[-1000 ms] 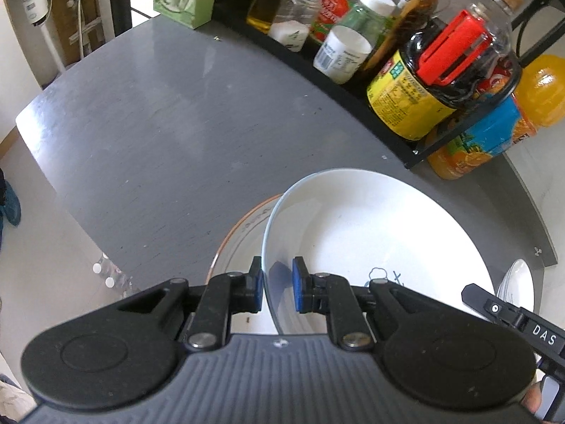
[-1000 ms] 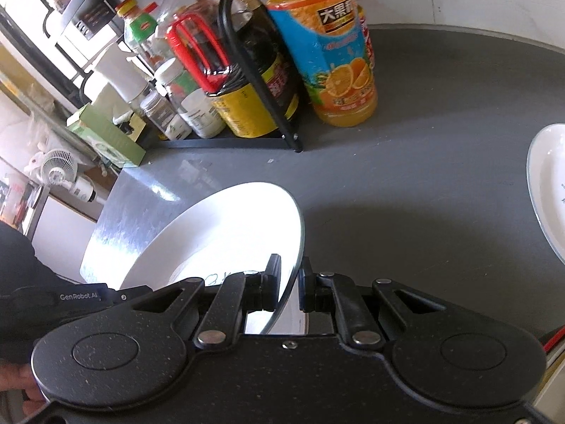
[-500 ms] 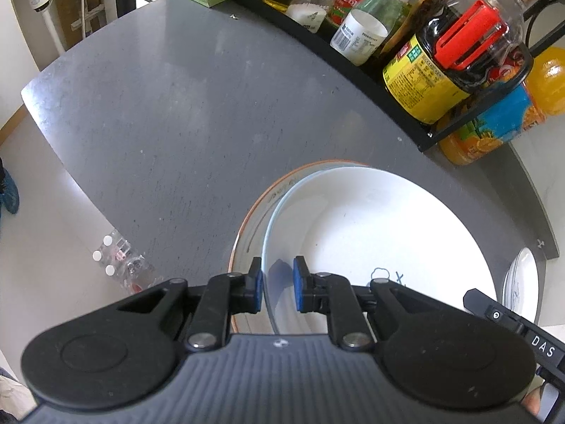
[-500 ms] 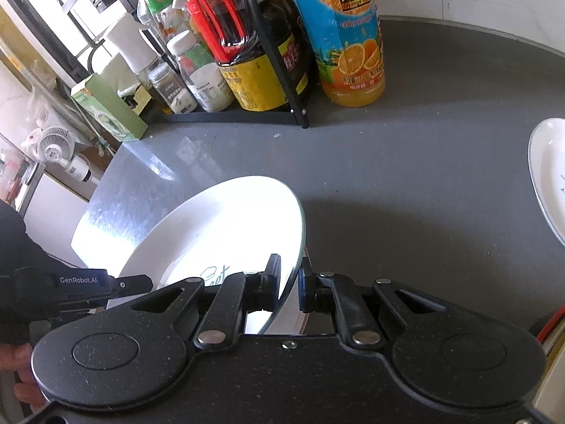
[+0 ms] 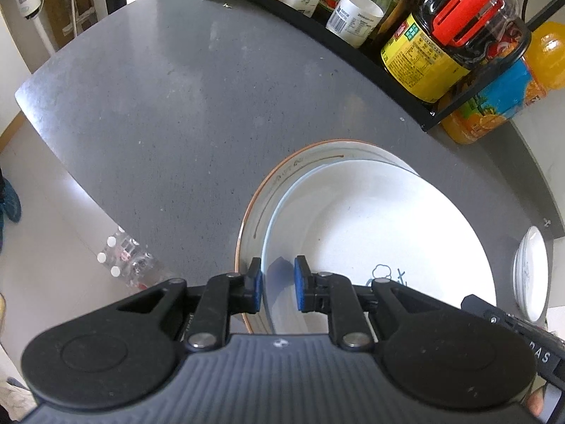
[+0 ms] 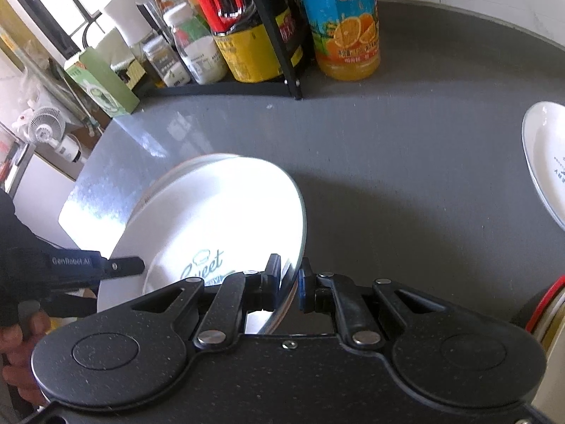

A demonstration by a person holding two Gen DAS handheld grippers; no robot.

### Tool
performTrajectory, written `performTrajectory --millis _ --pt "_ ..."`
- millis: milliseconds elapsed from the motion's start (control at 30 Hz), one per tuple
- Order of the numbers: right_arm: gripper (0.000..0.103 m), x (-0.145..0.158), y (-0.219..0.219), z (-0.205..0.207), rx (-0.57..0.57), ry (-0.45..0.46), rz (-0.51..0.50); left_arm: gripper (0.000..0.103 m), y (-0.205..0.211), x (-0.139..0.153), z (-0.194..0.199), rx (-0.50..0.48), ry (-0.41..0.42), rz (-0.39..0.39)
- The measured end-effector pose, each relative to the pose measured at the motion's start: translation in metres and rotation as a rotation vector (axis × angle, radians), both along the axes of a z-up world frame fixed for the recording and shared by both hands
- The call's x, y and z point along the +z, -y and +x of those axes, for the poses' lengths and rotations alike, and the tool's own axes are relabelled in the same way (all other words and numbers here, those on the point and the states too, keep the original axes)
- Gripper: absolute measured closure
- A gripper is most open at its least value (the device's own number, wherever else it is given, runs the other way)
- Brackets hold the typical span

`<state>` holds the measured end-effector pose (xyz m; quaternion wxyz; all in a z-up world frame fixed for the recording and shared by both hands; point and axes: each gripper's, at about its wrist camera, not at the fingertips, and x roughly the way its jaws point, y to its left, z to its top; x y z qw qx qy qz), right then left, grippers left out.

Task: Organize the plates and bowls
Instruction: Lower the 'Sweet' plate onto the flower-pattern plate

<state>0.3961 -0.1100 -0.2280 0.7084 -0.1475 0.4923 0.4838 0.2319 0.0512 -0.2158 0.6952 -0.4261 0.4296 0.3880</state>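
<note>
Nearest the left wrist camera, the left gripper [image 5: 278, 284] straddles the near rim of a glossy white plate [image 5: 381, 233], its blue pads a little apart on either side of that rim; whether they press on it cannot be told. From the right wrist camera the right gripper [image 6: 289, 281] has its fingers closed tight on the thin edge of the same white plate [image 6: 219, 226], which bears a blue script print and tilts up on that side.

Under the white plate lies an orange-rimmed plate [image 5: 282, 176], smooth and round, its brown-lined border showing as a crescent beyond the white plate's far left edge. Both sit over the dark grey table [image 5: 159, 106], a matte, faintly speckled top with a curved edge.

To the right of the white plate, well apart, another white plate [image 6: 545, 162] with a thin dark rim line rests on the table.

Beyond the white plate, a black wire rack [image 6: 275, 53] holds a dark sauce jug [image 5: 445, 42] with a yellow label and red handle, plus jars and bottles. Just beside the rack stands a plastic orange juice bottle [image 6: 342, 24]. Farther left of the rack is a green carton [image 6: 102, 84].
</note>
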Motion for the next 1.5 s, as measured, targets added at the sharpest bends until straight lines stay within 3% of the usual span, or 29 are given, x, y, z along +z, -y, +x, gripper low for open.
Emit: performTrajectory --millis 267,600,1067,1233,1333,1500 --pt "0.089 -0.012 -0.001 -0.004 -0.004 0.004 -0.057 0.086 -0.001 -0.005 0.003 -0.02 -0.007 0.002" --pt "0.088 -0.003 0.002 -0.001 0.01 -0.007 -0.036 0.086 -0.007 -0.003 0.002 0.003 -0.011 0.004" --pt "0.092 -0.017 -0.003 -0.004 -0.021 -0.024 -0.038 0.084 -0.008 0.01 0.001 -0.014 -0.05 -0.004" --pt "0.092 -0.016 -0.003 -0.004 -0.022 -0.016 -0.03 0.08 -0.008 0.014 0.001 -0.015 -0.062 -0.001" --pt "0.093 -0.015 -0.003 -0.004 -0.019 -0.024 -0.016 0.071 -0.006 0.021 0.003 -0.017 -0.099 0.057" --pt "0.093 -0.016 -0.003 -0.004 -0.021 -0.027 -0.014 0.069 -0.008 0.025 0.004 -0.021 -0.101 0.064"
